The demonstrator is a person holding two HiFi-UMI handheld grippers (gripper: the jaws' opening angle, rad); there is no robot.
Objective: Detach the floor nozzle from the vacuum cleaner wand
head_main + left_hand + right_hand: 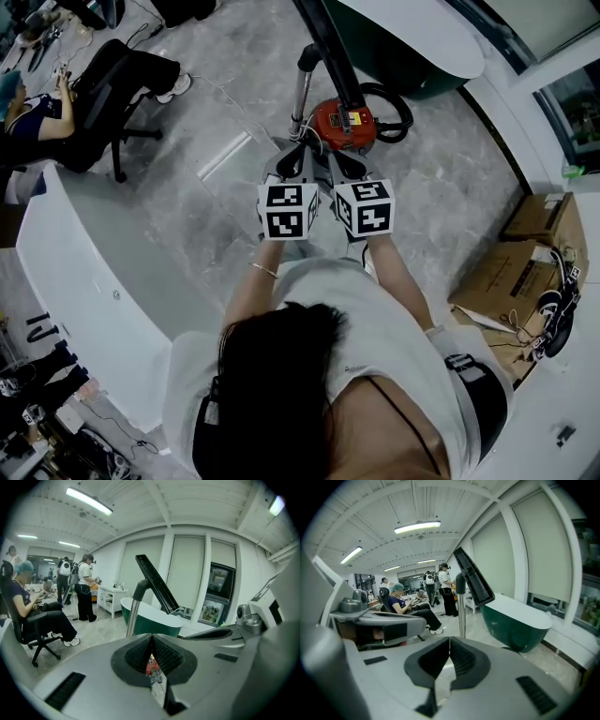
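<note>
A red vacuum canister (341, 127) with a black hose (392, 111) sits on the floor ahead of me. Its silver wand (302, 92) stands upright, and the long black floor nozzle (328, 47) sits tilted at the wand's top end. The wand (132, 616) and nozzle (157, 584) also show in the left gripper view, and the wand (461, 613) and nozzle (473, 576) in the right gripper view. My left gripper (298, 157) (152, 641) and right gripper (337, 161) (449, 644) are side by side, short of the wand. Both are shut with nothing between the pads.
A dark green tub with a white rim (412, 37) stands behind the vacuum. A person sits on an office chair (103, 94) at the left, beside a white counter (84, 272). Cardboard boxes (525, 258) lie at the right. People stand at the back (84, 592).
</note>
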